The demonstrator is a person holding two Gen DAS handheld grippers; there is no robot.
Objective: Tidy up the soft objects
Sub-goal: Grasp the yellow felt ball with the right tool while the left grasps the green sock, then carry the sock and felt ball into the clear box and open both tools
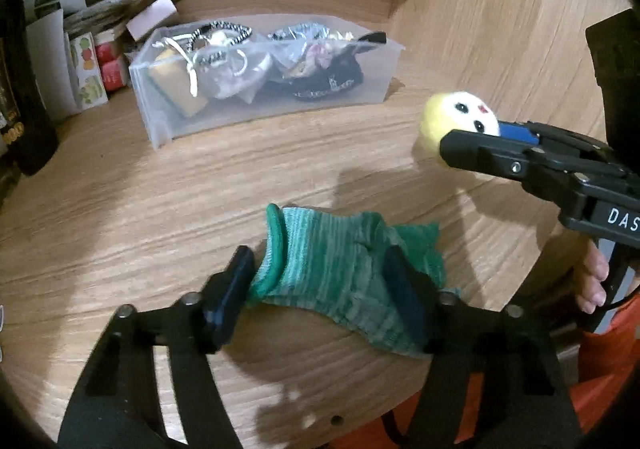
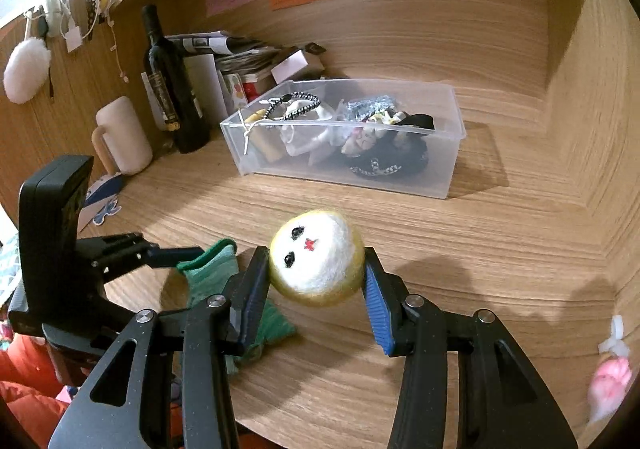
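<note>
Green knit first: from the left wrist view, the sock [image 1: 340,269] lies flat on the wooden counter [image 1: 160,189] close to its near edge, and the left gripper [image 1: 320,289] has its fingers spread on either side of it, one by the rolled cuff and one on the toe end. Nothing is pinched yet as far as I can tell, the fingers just straddle the fabric. My guess is it's lined up that way to bunch the sock across its width for a lift. Further back, toward the rear wall, sits a clear plastic bin [image 1: 256,105] already full of bits and pieces, so that's probably where soft stuff goes. Off to the right the right gripper [image 1: 452,149] pokes in holding a felt ball [image 1: 460,117].

Right wrist view makes that one clearer: the felt ball [image 2: 316,259], yellow with a white face and a red dot, is squeezed between the blue pads [image 2: 376,309], clamped at its widest part, which seems a sensible way to keep a round squishy thing from popping out. It looks to be held just off the counter, near the middle, with the bin [image 2: 344,177] well beyond it. A dark bottle [image 2: 168,85] and a cream mug [image 2: 124,137] stand at the back left, out of the way.
</note>
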